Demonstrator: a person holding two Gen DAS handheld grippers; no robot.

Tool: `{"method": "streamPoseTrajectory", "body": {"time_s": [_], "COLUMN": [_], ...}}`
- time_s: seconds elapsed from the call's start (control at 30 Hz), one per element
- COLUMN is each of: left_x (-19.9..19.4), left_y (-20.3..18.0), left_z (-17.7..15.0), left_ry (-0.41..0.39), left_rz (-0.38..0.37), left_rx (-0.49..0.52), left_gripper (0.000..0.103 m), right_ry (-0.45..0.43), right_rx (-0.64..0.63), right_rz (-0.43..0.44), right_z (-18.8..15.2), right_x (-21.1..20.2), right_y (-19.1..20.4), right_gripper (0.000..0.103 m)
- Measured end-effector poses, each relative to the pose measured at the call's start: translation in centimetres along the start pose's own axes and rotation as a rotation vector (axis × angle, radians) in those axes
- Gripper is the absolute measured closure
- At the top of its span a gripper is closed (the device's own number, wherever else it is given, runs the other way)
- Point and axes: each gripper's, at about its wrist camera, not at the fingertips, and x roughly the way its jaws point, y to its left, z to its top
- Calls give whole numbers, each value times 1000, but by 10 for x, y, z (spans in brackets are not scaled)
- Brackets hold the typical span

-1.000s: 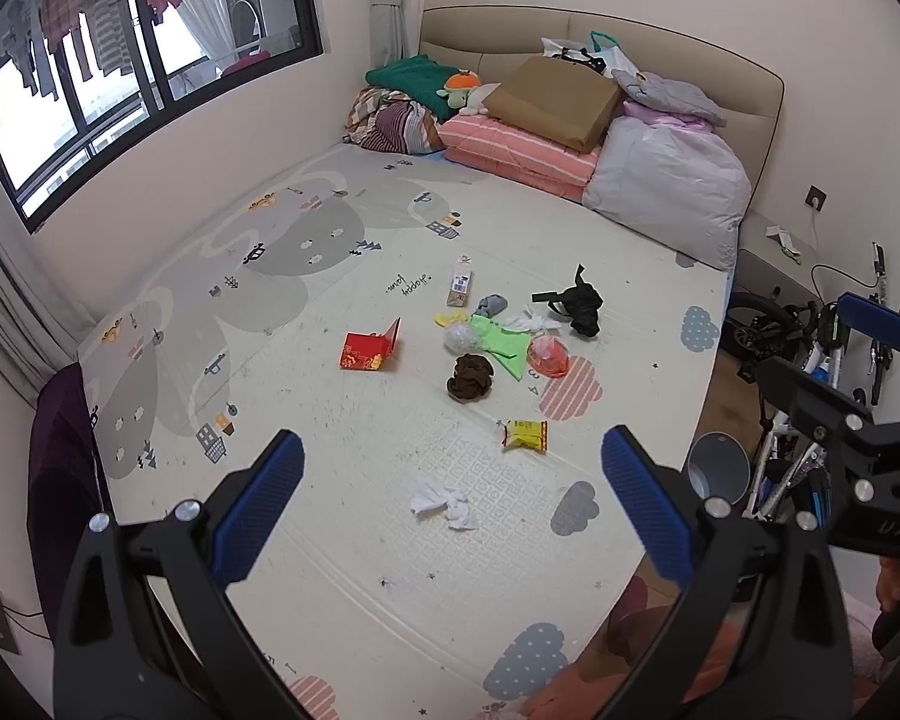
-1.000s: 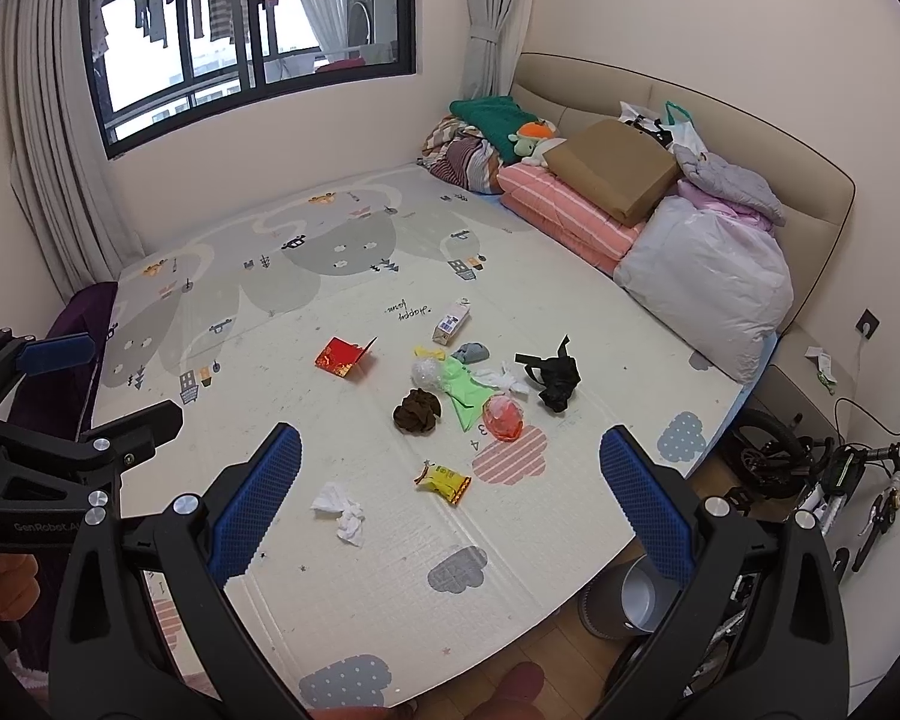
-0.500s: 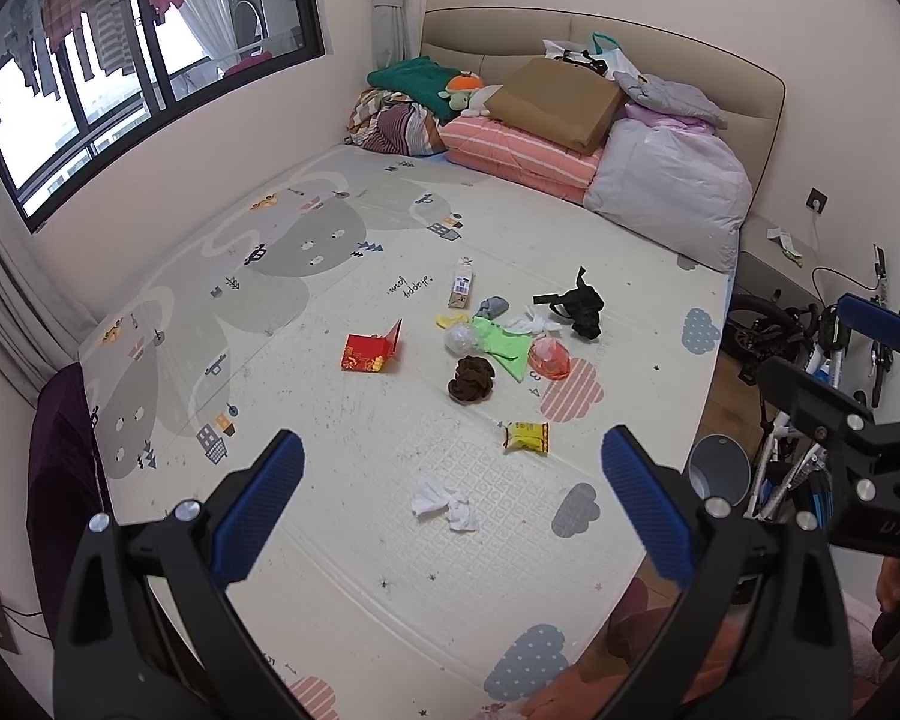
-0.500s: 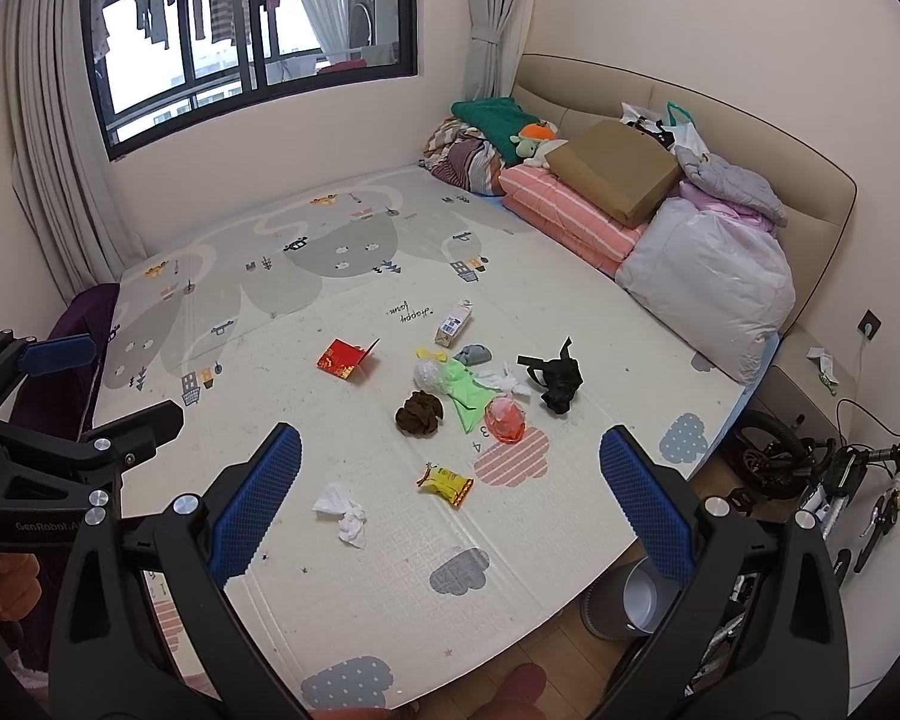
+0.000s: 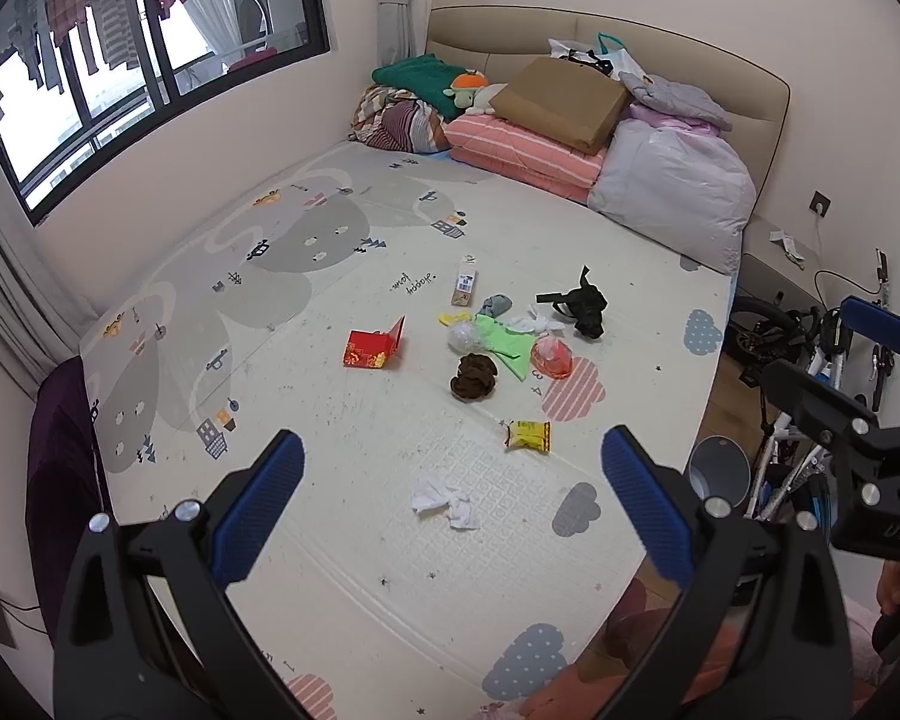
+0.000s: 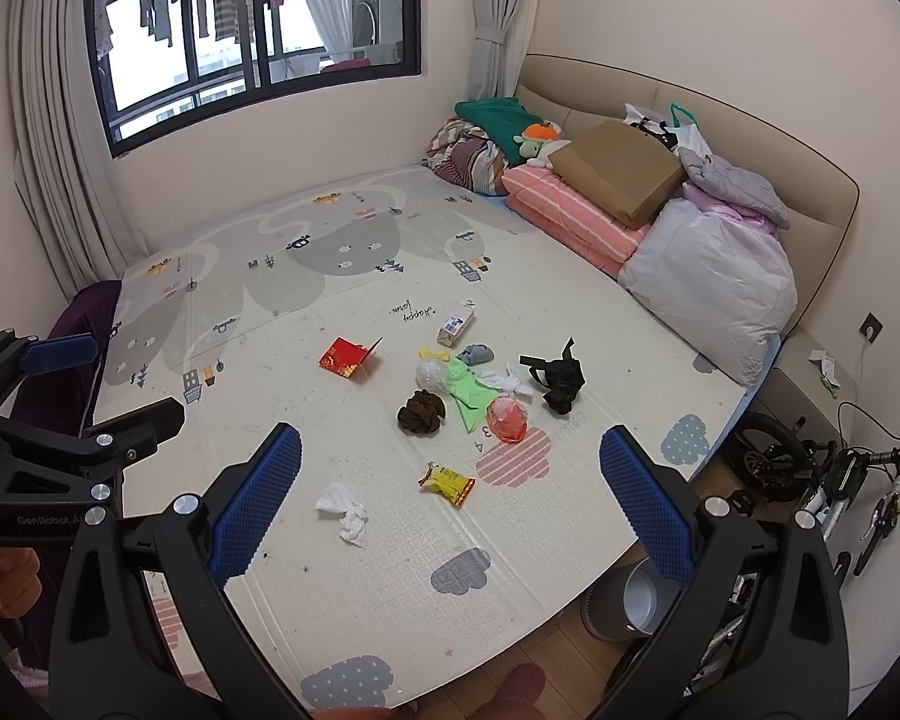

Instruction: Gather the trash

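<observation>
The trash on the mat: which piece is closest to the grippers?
The crumpled white tissue. It lies apart from the main pile, nearer the open grippers than the yellow wrapper beside it.

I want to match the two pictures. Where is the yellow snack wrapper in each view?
Left wrist: yellow snack wrapper right of centre, above the crumpled tissue.
Right wrist: wrapper at centre, right of the tissue.
Shared landmark: red box.
</observation>
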Motion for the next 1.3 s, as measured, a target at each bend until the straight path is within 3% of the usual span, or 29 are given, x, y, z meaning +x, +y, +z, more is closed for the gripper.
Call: {"method": "streamPoseTrajectory", "body": {"time_s": [1.3], "left_x": [14], "left_y": [2], "left_z": [0], "left_ry": [24], "left_rz": [-15], "left_rx": [-20], "left_gripper": [4], "right_ry": [16], "right_rx": [-17], "right_rz": [-7], "right_z": [0], "right_x": [17], "right_y": [14], "right_gripper": [6]}}
